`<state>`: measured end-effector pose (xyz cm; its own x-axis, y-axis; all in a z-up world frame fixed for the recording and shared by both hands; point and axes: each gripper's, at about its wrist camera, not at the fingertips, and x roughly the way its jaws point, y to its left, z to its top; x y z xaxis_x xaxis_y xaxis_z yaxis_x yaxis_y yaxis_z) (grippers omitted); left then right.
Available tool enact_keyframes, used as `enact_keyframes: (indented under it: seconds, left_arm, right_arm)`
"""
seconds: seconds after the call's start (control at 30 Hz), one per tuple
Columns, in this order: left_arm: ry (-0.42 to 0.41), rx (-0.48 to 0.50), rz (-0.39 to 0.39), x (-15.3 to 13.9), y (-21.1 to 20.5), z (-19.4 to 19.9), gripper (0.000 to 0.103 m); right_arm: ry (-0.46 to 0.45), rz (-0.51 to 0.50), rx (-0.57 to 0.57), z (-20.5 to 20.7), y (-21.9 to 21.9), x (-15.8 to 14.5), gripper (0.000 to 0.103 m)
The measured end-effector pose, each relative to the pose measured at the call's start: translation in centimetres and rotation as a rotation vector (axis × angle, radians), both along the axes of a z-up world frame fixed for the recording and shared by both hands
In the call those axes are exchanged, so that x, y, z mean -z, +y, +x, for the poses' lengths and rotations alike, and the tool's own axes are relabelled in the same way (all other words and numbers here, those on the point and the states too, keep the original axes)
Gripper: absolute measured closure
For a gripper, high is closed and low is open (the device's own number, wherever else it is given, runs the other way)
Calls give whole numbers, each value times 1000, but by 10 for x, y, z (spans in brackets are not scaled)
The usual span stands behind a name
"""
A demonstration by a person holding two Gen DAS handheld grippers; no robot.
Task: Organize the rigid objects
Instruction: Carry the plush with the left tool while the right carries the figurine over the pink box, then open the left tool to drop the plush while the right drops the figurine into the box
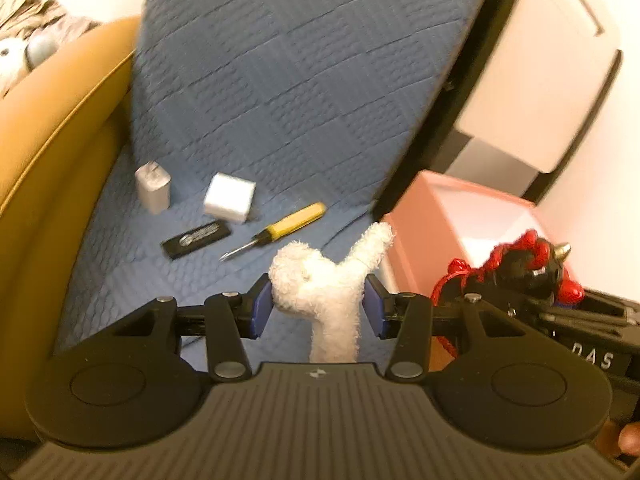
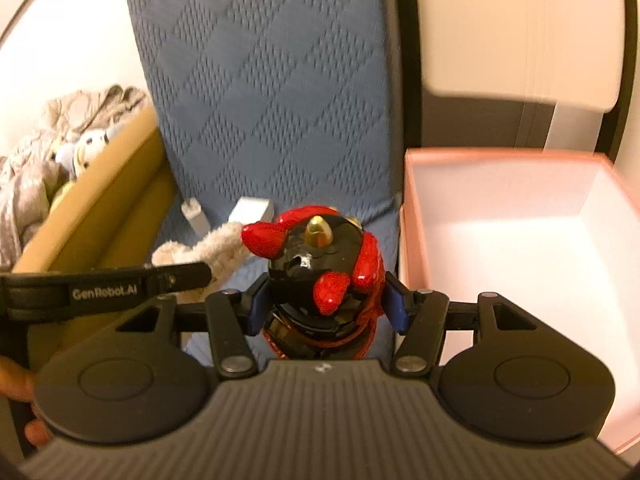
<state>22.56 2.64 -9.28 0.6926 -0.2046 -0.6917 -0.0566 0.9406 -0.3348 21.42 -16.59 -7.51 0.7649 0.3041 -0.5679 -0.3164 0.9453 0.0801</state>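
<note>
My left gripper [image 1: 318, 306] is shut on a white plush toy [image 1: 320, 280], held above the blue seat cushion [image 1: 132, 264]. My right gripper [image 2: 324, 300] is shut on a black and red figurine [image 2: 316, 272] with gold spikes, just left of the pink box [image 2: 412, 208]. The figurine also shows in the left wrist view [image 1: 516, 272], and the plush shows in the right wrist view [image 2: 208, 252]. On the seat lie a yellow-handled screwdriver [image 1: 280, 228], a white cube charger [image 1: 230, 198], a grey plug adapter [image 1: 153, 186] and a flat black item [image 1: 196, 238].
The pink box is open, white inside, and stands right of the seat [image 1: 480, 216]. A tan padded armrest [image 1: 48, 184] borders the seat on the left, with bundled cloth and a soft toy [image 2: 60, 152] beyond it. The blue seat back [image 2: 272, 80] rises behind.
</note>
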Motion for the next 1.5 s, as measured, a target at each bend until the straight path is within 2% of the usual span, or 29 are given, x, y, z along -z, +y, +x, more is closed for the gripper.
enact_keyframes:
  seconds: [0.23, 0.37, 0.63, 0.73, 1.0, 1.27, 1.5]
  left_arm:
    - [-57, -2, -22, -32, -31, 0, 49]
    - [-64, 15, -43, -50, -54, 5, 49]
    - [-109, 56, -47, -81, -104, 13, 49]
    - [-110, 76, -49, -82, -125, 15, 49]
    - [-59, 125, -33, -60, -180, 34, 49]
    - [11, 158, -9, -26, -220, 52, 49]
    - [113, 164, 30, 14, -241, 61, 49]
  right_arm:
    - [-18, 13, 37, 0, -29, -40, 43]
    - [-28, 28, 61, -1, -52, -64, 43]
    - [-45, 23, 114, -13, -94, -79, 43]
    - [-27, 26, 141, -10, -113, -75, 43]
    - [30, 8, 202, 2, -162, -46, 43]
    - [107, -22, 232, 16, -201, 1, 43]
    - [203, -6, 237, 29, -218, 41, 43]
